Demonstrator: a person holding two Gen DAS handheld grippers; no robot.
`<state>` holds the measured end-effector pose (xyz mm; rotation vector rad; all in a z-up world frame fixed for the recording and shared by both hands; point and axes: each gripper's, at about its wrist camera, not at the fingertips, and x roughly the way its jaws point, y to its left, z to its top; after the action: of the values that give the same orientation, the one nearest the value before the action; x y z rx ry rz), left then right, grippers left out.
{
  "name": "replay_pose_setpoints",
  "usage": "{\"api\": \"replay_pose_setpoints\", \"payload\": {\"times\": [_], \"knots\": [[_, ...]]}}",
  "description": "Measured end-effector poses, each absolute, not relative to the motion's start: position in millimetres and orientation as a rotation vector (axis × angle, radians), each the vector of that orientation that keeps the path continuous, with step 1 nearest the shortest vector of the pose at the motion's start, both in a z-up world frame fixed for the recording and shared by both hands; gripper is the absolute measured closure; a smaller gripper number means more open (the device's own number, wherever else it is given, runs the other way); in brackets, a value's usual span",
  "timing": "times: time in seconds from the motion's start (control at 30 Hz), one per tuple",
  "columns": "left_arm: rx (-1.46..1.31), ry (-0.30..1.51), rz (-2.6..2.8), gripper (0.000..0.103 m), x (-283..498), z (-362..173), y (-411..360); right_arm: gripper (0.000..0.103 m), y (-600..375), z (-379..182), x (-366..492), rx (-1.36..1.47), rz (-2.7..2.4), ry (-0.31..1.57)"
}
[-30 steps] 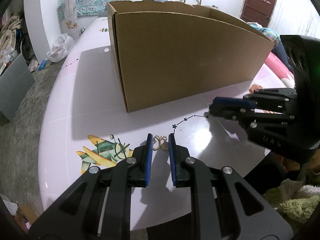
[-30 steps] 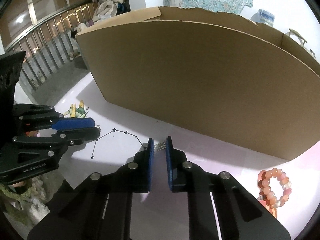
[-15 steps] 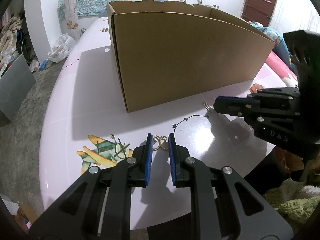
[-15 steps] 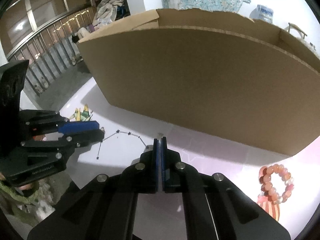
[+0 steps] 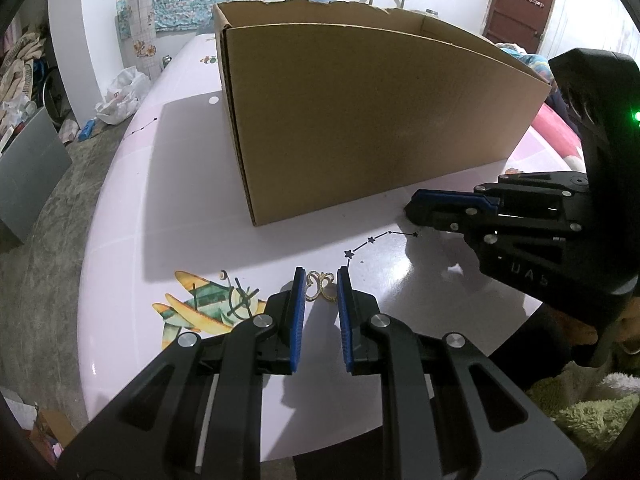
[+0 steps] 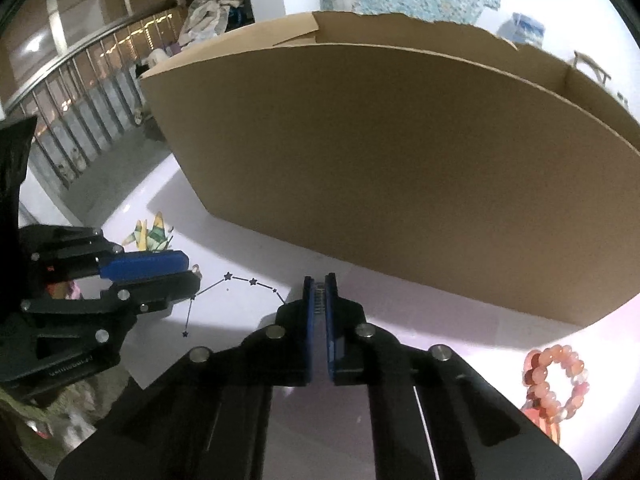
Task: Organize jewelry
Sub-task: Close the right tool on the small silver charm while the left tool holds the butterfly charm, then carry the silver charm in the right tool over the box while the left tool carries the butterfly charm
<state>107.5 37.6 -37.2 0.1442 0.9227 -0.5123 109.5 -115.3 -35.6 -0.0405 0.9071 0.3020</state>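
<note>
- lifted since before, right gripper [image 6: 319, 286] now pinches a small silver clasp piece [image 6: 319, 298] near the cardboard box [image 5: 360, 120].
- left gripper [image 5: 320, 280] sits open astride the gold butterfly ring [image 5: 320, 285].

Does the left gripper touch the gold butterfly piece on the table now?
Apart. The left wrist view shows the gold butterfly piece lying between the open left gripper, with pale table visible on both sides of it.

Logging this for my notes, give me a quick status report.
Left gripper open around gold butterfly piece. Right gripper shut on small silver piece. Cardboard box ahead; path clear.
</note>
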Motion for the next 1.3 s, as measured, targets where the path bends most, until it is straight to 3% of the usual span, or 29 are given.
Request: {"api": "replay_pose_setpoints", "payload": {"times": [1.3], "knots": [[0.206,0.924,-0.439,0.088,96.2,-10.5,15.1,0.098,-151.5,-5.7,82.0,0.076,0.282,0.798]]}}
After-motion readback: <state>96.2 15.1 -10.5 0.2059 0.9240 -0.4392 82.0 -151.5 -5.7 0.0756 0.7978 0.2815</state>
